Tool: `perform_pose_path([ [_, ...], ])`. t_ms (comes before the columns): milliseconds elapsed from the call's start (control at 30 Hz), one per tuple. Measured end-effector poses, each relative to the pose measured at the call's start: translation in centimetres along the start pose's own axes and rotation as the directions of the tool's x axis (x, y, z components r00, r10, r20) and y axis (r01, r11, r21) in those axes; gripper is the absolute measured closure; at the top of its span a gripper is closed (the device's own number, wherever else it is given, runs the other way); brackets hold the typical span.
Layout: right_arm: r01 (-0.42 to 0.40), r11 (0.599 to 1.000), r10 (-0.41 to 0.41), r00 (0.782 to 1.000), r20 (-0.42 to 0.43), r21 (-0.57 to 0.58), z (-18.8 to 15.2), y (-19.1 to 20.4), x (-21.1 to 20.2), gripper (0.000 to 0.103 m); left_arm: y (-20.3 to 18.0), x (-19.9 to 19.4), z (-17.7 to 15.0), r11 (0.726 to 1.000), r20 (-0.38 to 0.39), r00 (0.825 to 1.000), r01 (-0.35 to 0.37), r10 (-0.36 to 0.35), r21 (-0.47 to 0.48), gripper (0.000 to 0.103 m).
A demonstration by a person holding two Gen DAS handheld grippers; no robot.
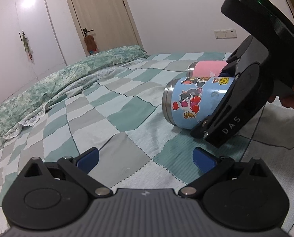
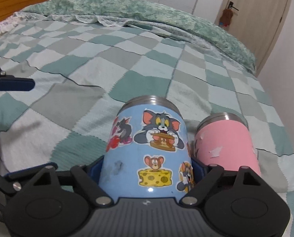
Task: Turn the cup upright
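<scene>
A blue cup [image 1: 194,100] with cartoon cat and mouse stickers lies on its side on the checked bedspread, its steel end pointing left in the left wrist view. It fills the lower middle of the right wrist view [image 2: 147,148]. My right gripper [image 2: 147,169] is shut on the blue cup, one blue pad on each side of its body; it also shows in the left wrist view [image 1: 223,98]. A pink cup [image 2: 225,144] lies on its side just beyond it [image 1: 206,69]. My left gripper [image 1: 145,160] is open and empty, low over the bedspread in front of the blue cup.
The checked green and white bedspread [image 1: 107,102] covers the bed. A rolled green quilt [image 1: 58,79] lies along the far side. White wardrobe doors [image 1: 18,29] and a beige door [image 1: 99,13] stand beyond the bed. A left gripper finger [image 2: 14,85] shows at the left.
</scene>
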State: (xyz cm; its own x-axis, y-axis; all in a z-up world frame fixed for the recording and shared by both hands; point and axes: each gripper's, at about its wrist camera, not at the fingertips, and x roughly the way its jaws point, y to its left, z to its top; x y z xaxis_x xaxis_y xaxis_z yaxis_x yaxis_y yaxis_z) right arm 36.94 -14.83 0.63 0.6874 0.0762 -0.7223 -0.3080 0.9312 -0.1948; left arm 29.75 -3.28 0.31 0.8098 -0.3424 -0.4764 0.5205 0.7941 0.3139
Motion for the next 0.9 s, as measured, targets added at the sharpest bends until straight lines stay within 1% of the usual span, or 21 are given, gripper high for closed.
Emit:
perform_pose_path([
  [100,-0.016,1.0,0.016,1.0,0.004,0.016,-0.1,-0.1,-0.3,0.019,0.0,-0.8,-0.1,1.0,0.007,1.0,-0.014,0.014,0.0,0.0],
  [300,-0.043,0.995,0.041,0.999,0.023,0.085,-0.4,-0.6,-1.7,0.019,-0.4,-3.3,-0.3,1.0,0.018,0.999,-0.03,0.03,0.006,0.0],
  [567,-0.084,0.991,0.076,0.994,0.079,0.104,-0.9,1.0,-7.5,0.019,-1.0,-8.5,0.2,0.998,0.059,0.997,-0.056,0.057,-0.019,0.0],
  [733,-0.133,0.98,0.122,0.989,0.08,0.147,-3.2,2.7,-10.8,0.019,-1.7,-12.2,-0.3,0.996,0.073,0.995,-0.068,0.072,-0.051,0.0],
  [900,-0.157,0.968,0.149,0.987,0.056,0.197,-6.4,4.3,-12.2,0.019,-3.0,-15.3,-1.6,0.994,0.058,0.995,-0.079,0.084,-0.08,0.0],
])
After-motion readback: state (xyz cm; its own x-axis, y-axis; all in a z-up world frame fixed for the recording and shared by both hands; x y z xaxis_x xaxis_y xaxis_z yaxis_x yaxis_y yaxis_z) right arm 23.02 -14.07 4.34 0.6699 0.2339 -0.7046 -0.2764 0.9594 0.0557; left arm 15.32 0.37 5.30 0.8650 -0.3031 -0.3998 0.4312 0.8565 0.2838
